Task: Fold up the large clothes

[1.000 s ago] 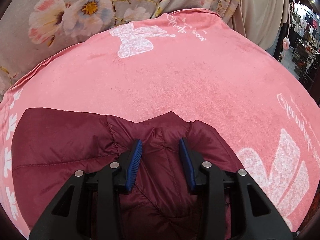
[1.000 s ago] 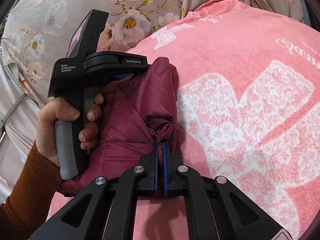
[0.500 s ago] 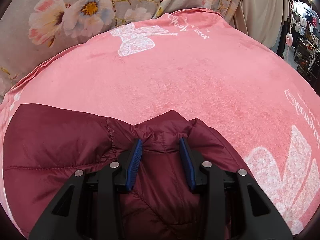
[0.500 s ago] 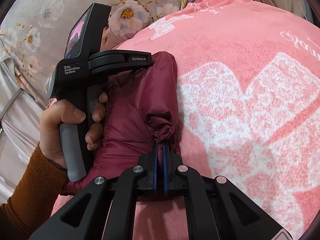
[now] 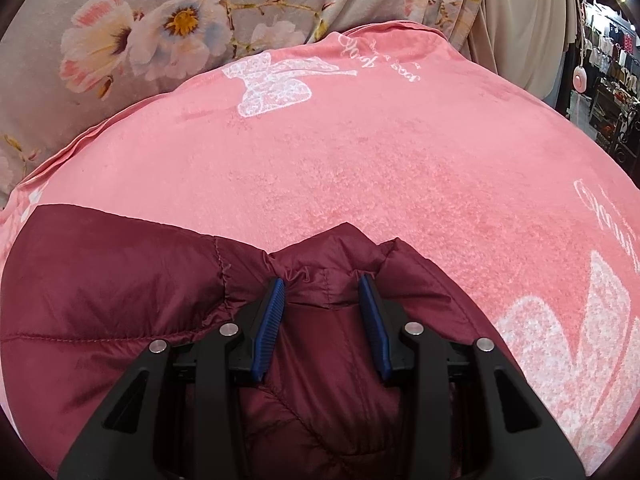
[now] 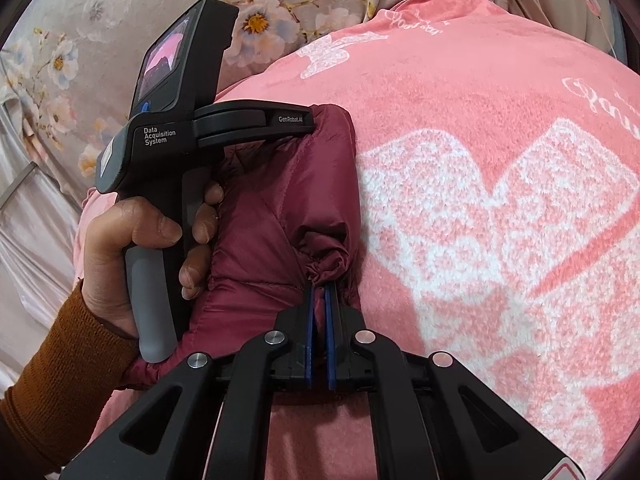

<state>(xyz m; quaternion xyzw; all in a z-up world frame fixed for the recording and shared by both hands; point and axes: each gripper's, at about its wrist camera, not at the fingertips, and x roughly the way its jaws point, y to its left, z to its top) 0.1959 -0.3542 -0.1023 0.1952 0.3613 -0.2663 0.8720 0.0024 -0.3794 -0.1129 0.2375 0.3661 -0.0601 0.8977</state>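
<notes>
Maroon quilted puffer jacket [image 5: 120, 292] lies bunched into a compact bundle on a pink fleece blanket with white bow prints [image 5: 360, 168], which covers what looks like a bed; a grey floral curtain [image 5: 160, 20] hangs behind it. The bundle sits near the blanket's left edge, with a wide stretch of pink to its right, presumably so there is room to work the fold.

The right claw [image 6: 319, 304] is pinched tight on the jacket's gathered elastic cuff [image 6: 328, 264], the blue pads nearly meeting with a sliver of maroon fabric between them. Holding the sleeve by its cuff makes sense: it is the one firm, bunched spot on a slippery shell, and it lets the whole sleeve be steered from its end.

The left claw [image 5: 324, 312] stands spread apart, its blue ridged pads [image 5: 272, 328] on either side of a padded ridge of the jacket without squeezing it. From the right-hand camera, the left hand [image 6: 136, 248] in a rust-brown knitted sleeve [image 6: 52, 392] grips the device's handle, with the device lying over the jacket's far end. I judge it is poised there to pin or seize that end, so the bundle stays anchored as the sleeve is laid across.

Slick padded fabric like this will likely spring back unless pressed down.
</notes>
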